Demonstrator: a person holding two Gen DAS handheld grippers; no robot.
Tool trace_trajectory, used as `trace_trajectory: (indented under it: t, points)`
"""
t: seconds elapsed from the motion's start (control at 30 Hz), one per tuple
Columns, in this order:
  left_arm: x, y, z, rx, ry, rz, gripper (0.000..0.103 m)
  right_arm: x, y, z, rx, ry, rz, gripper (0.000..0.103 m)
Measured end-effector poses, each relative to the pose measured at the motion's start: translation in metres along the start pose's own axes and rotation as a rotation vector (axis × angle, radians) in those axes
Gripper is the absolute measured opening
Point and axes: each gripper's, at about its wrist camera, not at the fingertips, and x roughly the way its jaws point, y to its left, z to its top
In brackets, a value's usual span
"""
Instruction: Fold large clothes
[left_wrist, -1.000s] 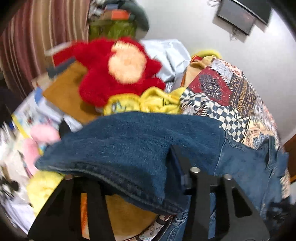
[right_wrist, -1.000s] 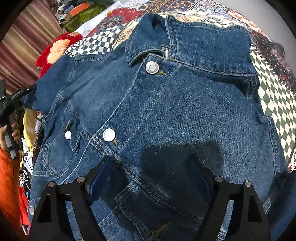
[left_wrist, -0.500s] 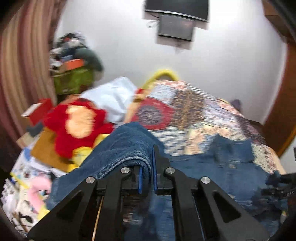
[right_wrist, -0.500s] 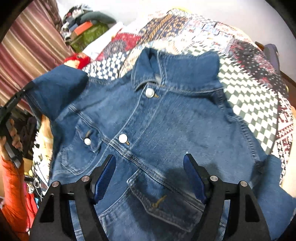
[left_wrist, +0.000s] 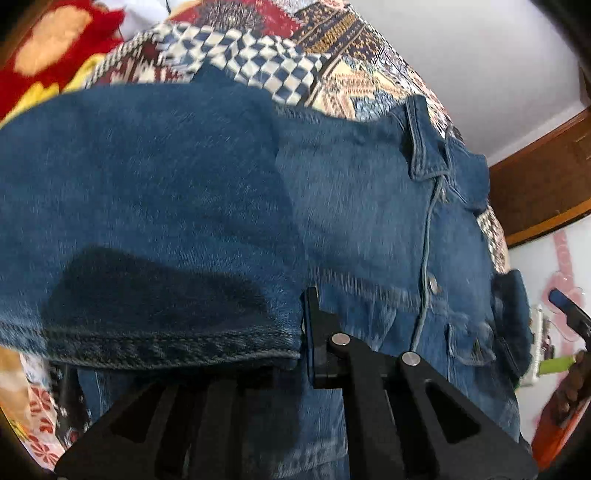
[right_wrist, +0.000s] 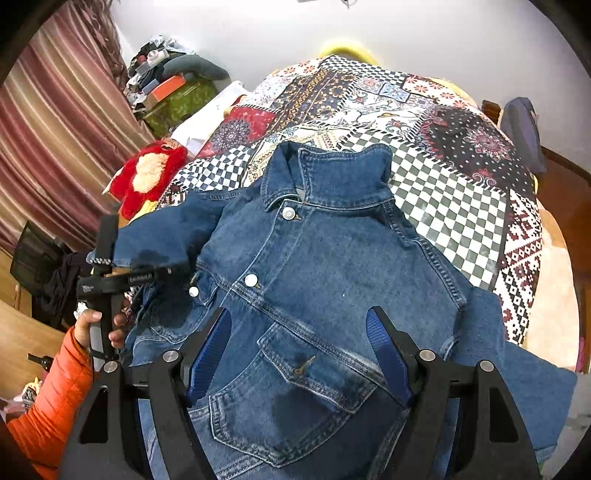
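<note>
A blue denim jacket (right_wrist: 314, 266) lies front up and buttoned on the patchwork bed, collar toward the far wall. My left gripper (left_wrist: 301, 332) is shut on the cuff of its left sleeve (left_wrist: 147, 203). The sleeve drapes over the jaws and hides one finger. In the right wrist view the left gripper (right_wrist: 107, 273) shows at the jacket's left edge, held by a hand in an orange sleeve, with the sleeve (right_wrist: 159, 240) lifted above the chest pocket. My right gripper (right_wrist: 295, 350) hovers open above the lower front of the jacket, nothing between its blue pads (right_wrist: 388, 354).
A patchwork quilt (right_wrist: 443, 192) covers the bed. A red plush toy (right_wrist: 147, 177) lies at its left side, next to a striped curtain (right_wrist: 55, 110). A cluttered pile with a green box (right_wrist: 177, 99) stands in the far corner. Wooden trim (left_wrist: 535, 184) shows on the right.
The left gripper shut on the sleeve cuff and carried it across toward the jacket's front, tilting down. The right gripper rose from the jacket, staying open.
</note>
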Motion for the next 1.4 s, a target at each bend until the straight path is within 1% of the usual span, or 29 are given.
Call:
trace_trajectory:
  t: [0.03,0.1,0.17,0.23,0.33,0.4,0.47,0.57,0.63,0.67,0.7,0.73,0.77,0.8,0.83,0.87,0.9,0.97,1.07,1.13,1.23,1.3,1.4]
  points:
    - [-0.005,0.002,-0.002,0.004,0.006,-0.018,0.010,0.000,0.001,0.000,0.002,0.001,0.002,0.074]
    - [-0.024,0.006,-0.009,0.012,-0.022,-0.041,0.021,0.004,0.004,0.001,0.001,0.010,0.012,0.074]
    - [-0.044,0.012,-0.017,0.004,-0.071,-0.035,0.051,0.007,0.009,0.001,-0.005,0.017,0.015,0.074]
    - [-0.070,0.026,-0.022,-0.030,-0.142,-0.039,0.059,0.013,0.016,0.002,-0.014,0.028,0.023,0.074]
    - [-0.102,0.057,-0.029,-0.114,-0.210,-0.067,0.059,0.021,0.028,0.004,-0.025,0.038,0.038,0.074]
    - [-0.118,0.083,-0.032,-0.178,-0.260,-0.065,0.059,0.026,0.037,0.007,-0.034,0.045,0.047,0.074]
    - [-0.127,0.104,-0.028,-0.228,-0.274,-0.030,0.059,0.030,0.045,0.009,-0.042,0.053,0.055,0.074]
    - [-0.128,0.133,-0.029,-0.299,-0.283,0.013,0.059,0.035,0.053,0.011,-0.054,0.059,0.062,0.074]
    - [-0.131,0.150,-0.027,-0.341,-0.299,0.057,0.059,0.036,0.057,0.011,-0.061,0.057,0.064,0.074]
    - [-0.134,0.156,-0.026,-0.350,-0.313,0.060,0.059,0.036,0.058,0.010,-0.063,0.055,0.062,0.074]
    - [-0.134,0.158,-0.026,-0.355,-0.322,0.056,0.056,0.036,0.059,0.010,-0.065,0.054,0.054,0.074]
    - [-0.137,0.157,-0.024,-0.351,-0.354,0.057,0.046,0.037,0.057,0.010,-0.065,0.055,0.047,0.074]
    - [-0.136,0.153,-0.020,-0.336,-0.368,0.064,0.034,0.038,0.056,0.010,-0.063,0.057,0.039,0.074]
    - [-0.137,0.147,-0.017,-0.313,-0.378,0.081,0.028,0.039,0.053,0.009,-0.058,0.060,0.034,0.074]
    - [-0.139,0.138,-0.014,-0.279,-0.387,0.109,0.020,0.040,0.050,0.009,-0.048,0.064,0.032,0.074]
    - [-0.143,0.133,-0.012,-0.253,-0.398,0.129,0.017,0.040,0.047,0.009,-0.038,0.067,0.032,0.074]
    - [-0.146,0.129,-0.011,-0.232,-0.410,0.143,0.017,0.041,0.044,0.008,-0.026,0.070,0.033,0.074]
    - [-0.153,0.112,-0.004,-0.183,-0.434,0.165,0.011,0.041,0.037,0.008,-0.011,0.070,0.033,0.074]
    - [-0.170,0.076,0.006,-0.114,-0.493,0.124,0.010,0.037,0.029,0.008,0.005,0.057,0.028,0.074]
    - [-0.180,0.049,0.013,-0.052,-0.529,0.109,0.010,0.032,0.023,0.008,0.022,0.047,0.041,0.074]
    - [-0.191,-0.005,0.025,0.073,-0.573,0.084,0.010,0.026,0.016,0.008,0.033,0.032,0.040,0.074]
    - [-0.193,-0.042,0.032,0.152,-0.586,0.054,0.010,0.020,0.011,0.008,0.033,0.018,0.031,0.074]
    - [-0.183,-0.098,0.038,0.267,-0.563,-0.009,0.010,0.012,0.002,0.008,0.041,-0.004,0.024,0.074]
